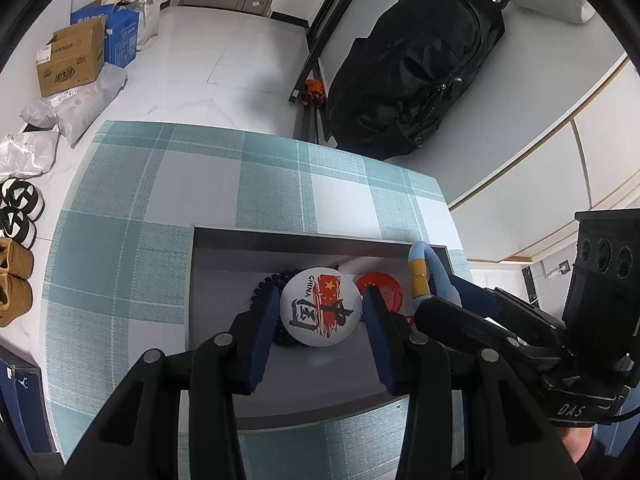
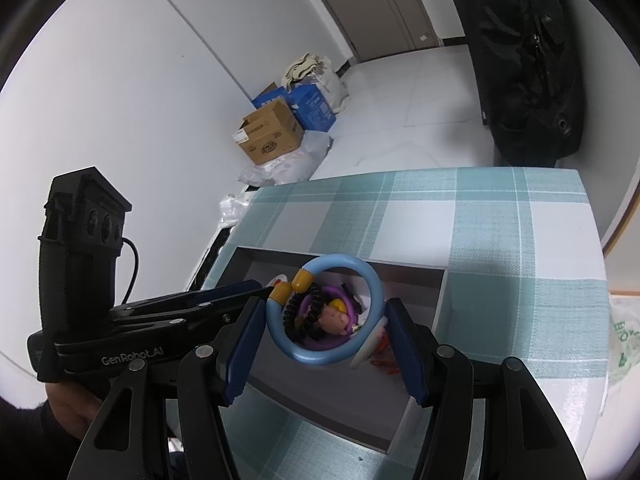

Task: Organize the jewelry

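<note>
Hard enamel-smooth white badge (image 1: 321, 307), centre of the left view inside the grey tray (image 1: 224, 236), sits clamped edgewise in the left gripper (image 1: 320, 306) (light, slippery rim). The right gripper (image 2: 326, 322) pinches the stiff blue ring (image 2: 326, 310), mid-frame, across its width.

Tabletop (image 1: 140, 208) covered with teal-and-white plaid cloth (image 2: 500, 240). Grey open tray (image 1: 224, 236) lies directly on the cloth, near the front edge. Tray floor carries a white round badge (image 1: 320, 308), a red disc (image 1: 380, 288) just beside it, dark beads (image 1: 262, 292) partly under the badge, and a purple ring (image 2: 316, 344). Rest of cloth bare.
</note>
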The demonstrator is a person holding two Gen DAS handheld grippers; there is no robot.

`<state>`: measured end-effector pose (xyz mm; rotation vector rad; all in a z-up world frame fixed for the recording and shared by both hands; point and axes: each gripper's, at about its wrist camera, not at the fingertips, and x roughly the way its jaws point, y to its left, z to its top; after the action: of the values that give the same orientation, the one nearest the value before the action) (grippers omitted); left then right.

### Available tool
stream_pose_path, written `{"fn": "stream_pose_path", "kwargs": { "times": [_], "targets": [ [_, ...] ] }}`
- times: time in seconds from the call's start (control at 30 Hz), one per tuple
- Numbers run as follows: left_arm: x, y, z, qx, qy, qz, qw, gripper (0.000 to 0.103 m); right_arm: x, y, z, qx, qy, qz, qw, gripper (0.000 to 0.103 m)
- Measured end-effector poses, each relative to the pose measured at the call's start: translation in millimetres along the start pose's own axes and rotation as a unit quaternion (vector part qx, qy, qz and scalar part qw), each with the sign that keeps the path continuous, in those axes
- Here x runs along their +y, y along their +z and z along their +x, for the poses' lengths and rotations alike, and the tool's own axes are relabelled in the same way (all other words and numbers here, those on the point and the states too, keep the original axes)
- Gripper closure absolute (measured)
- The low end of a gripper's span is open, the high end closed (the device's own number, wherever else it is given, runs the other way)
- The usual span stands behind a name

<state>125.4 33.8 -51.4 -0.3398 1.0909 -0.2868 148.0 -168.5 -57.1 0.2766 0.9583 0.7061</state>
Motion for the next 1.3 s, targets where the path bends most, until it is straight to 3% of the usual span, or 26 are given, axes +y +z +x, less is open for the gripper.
{"fn": "stream_pose_path", "kwargs": {
  "times": [0.5,0.57,0.7,1.1,1.3],
  "targets": [
    [-5,1,3,0.001,-0.015,0.002,0.9999,0.065,6,-3,-8,-0.018,-0.016,-0.017,1.000,0.041],
    [-6,1,3,0.002,-0.009,0.003,1.0000,0.058,8,-3,-13,-0.025,-0.021,-0.022,0.999,0.039],
    [-7,0,-2,-0.013,-0.013,-0.002,0.9998,0.044,9,-5,-20,-0.037,-0.025,-0.024,0.999,0.035],
    [-22,-10,-26,-0.064,0.028,0.029,0.9971,0.043,10,-12,-44,-0.081,-0.043,-0.025,0.995,0.021],
    [-31,-18,-41,-0.098,0.051,0.051,0.9926,0.042,15,-17,-58,-0.115,-0.043,-0.025,0.992,0.009]
  ]
}}
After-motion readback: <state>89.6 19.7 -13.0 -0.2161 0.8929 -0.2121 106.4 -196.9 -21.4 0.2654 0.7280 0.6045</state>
